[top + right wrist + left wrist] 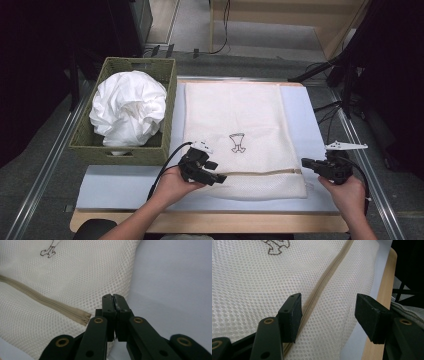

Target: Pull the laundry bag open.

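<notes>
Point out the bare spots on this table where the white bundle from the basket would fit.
Free: the pale blue mat in front of the green woven basket, left of the left gripper; a narrower strip right of the white mesh zip bag. Crowded: the bag's near edge, flanked by both grippers, the shut right gripper at its corner. The white cloth bundle fills the basket.

Grey floor [40, 175] with metal rails [45, 165] left and right of the wooden surface [210, 222]. Pale wooden furniture [280, 20] at top centre. Dark stand legs and cables [340, 75] upper right. Upper corners unlit, surface lit evenly.
</notes>
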`<state>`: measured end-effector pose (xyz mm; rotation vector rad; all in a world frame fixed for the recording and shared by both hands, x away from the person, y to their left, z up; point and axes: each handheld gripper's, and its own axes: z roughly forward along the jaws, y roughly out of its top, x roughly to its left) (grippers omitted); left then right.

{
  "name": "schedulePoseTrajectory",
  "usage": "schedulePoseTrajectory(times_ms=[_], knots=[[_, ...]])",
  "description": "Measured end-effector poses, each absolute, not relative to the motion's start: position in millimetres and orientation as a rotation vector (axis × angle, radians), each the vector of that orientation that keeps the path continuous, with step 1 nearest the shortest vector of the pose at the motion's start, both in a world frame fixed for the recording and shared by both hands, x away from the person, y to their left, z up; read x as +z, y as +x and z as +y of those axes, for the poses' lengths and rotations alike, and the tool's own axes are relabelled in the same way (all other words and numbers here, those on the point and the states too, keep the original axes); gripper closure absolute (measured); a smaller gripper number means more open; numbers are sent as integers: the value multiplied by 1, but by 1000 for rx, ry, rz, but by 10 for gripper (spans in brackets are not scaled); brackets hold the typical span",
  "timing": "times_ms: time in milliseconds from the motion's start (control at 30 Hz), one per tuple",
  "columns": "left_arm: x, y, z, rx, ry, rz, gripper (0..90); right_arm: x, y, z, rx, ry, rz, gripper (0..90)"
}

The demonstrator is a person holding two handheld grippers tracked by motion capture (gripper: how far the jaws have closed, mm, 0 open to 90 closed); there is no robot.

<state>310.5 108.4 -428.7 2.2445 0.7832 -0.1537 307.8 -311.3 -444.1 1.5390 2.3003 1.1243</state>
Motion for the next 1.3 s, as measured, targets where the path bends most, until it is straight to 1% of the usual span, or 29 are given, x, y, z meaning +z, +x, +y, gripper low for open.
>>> schedulePoseTrajectory(times_ms=[200, 567, 1300], knots=[[-429, 310, 108, -154, 2237, 789, 391, -450, 315, -305, 1139, 1532, 2343, 900], [-428, 309, 110, -133, 2223, 798, 396, -462, 321, -300, 1064, 1523, 2420, 900], [-429, 310, 111, -126, 2238, 796, 395, -465, 314, -305, 1020, 1530, 2474, 900]])
